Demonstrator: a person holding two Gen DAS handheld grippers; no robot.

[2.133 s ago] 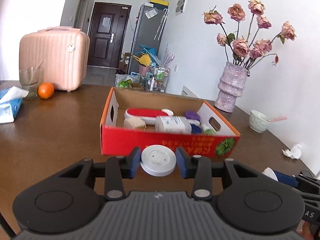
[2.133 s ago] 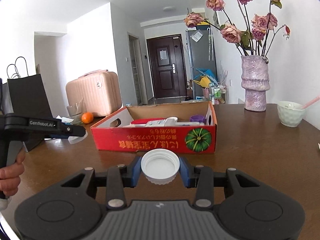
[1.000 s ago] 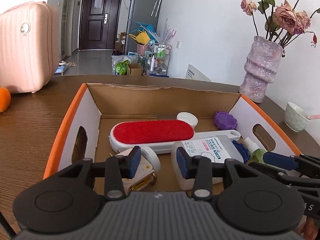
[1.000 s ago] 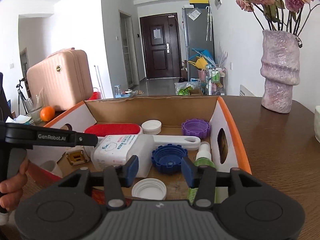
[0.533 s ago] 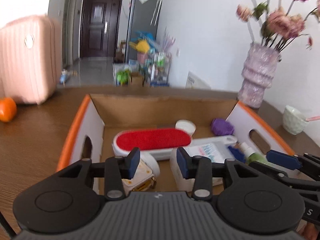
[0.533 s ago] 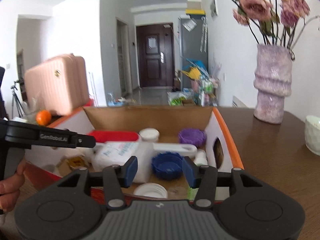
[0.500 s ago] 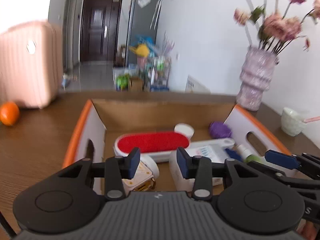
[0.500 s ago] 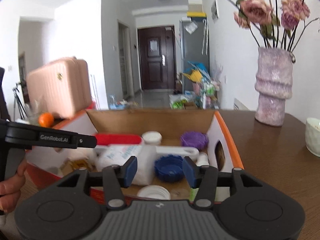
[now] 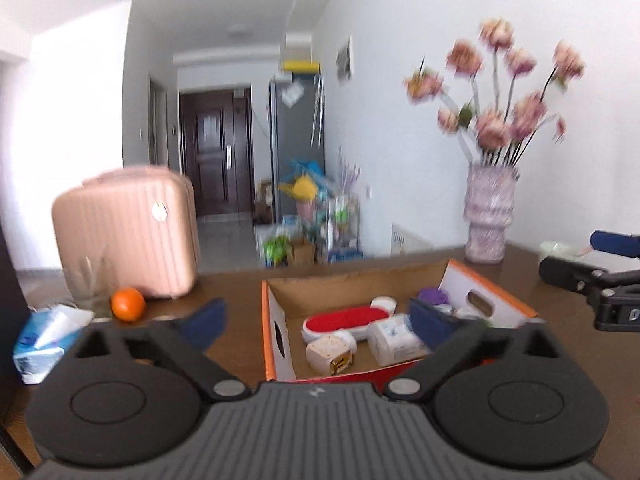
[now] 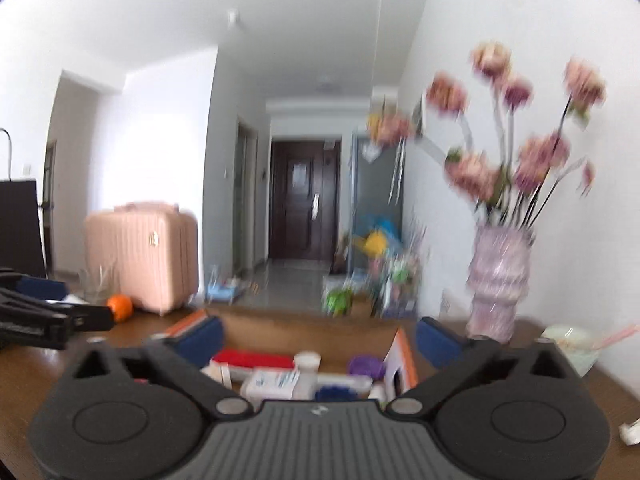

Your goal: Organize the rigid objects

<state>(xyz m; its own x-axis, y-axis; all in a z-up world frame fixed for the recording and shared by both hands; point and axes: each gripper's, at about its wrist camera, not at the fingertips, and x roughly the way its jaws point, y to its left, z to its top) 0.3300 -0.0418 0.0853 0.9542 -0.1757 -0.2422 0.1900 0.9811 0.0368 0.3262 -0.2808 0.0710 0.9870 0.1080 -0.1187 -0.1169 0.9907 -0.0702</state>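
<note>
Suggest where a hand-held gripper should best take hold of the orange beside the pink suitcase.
Probably across the middle of the orange, from the near, open table side, pads on opposite sides. It is round and stands free, with the suitcase close behind and a glass beside it.

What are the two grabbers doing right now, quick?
Left gripper: open wide, holding nothing; its jaws have just been opening.
Right gripper: open wide, holding nothing; its jaws have just been opening too.

You won't find any text you can read here; the print on the white bottle (image 9: 394,340) is blurred.
</note>
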